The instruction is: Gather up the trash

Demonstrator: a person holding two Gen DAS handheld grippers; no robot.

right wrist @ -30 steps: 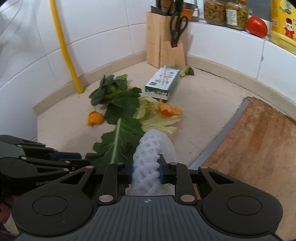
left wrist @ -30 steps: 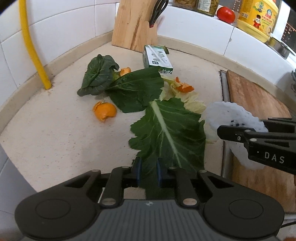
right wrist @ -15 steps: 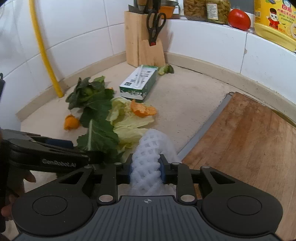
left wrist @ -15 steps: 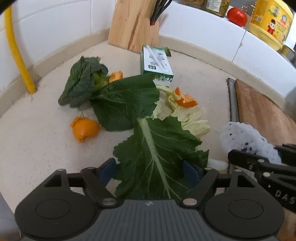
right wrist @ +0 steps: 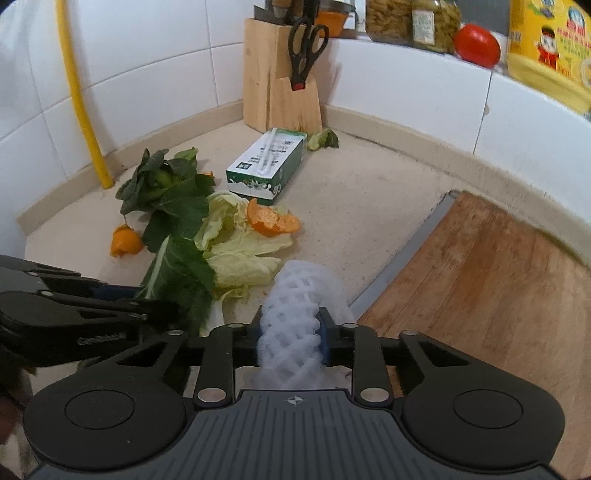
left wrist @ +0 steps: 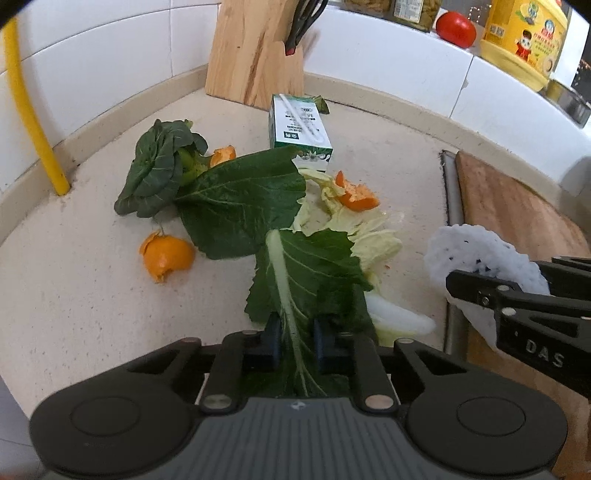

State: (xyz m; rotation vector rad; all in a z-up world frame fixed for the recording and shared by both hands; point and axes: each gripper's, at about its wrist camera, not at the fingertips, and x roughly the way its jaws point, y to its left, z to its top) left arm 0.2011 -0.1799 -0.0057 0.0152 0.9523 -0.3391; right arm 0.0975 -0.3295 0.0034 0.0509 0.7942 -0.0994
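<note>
Food scraps lie on the beige counter [left wrist: 74, 295]. My left gripper [left wrist: 295, 332] is closing its jaws on the white stalk of a dark green leaf [left wrist: 314, 269], and the blue pads press it. In the right wrist view the left gripper [right wrist: 110, 306] reaches in from the left onto that leaf [right wrist: 181, 269]. My right gripper [right wrist: 290, 332] is closing its jaws on a white foam net [right wrist: 303, 291], squeezed between the pads; the foam net [left wrist: 480, 251] also shows at the right of the left wrist view. Beyond lie a broad leaf [left wrist: 243, 203], pale cabbage leaves [left wrist: 369, 236], orange peels [left wrist: 166, 256], and a green milk carton [left wrist: 299, 129].
A wooden knife block [left wrist: 255, 48] with scissors stands in the back corner. A wooden cutting board [right wrist: 498, 288] fills the right side. A yellow pipe [left wrist: 29, 110] runs down the left wall. On the ledge are a tomato [left wrist: 455, 24], jars and a yellow bottle [left wrist: 524, 37].
The left gripper's jaws spread wide around the green leaf, then closed on its stalk a little further forward. The right gripper kept its hold on the foam net.
</note>
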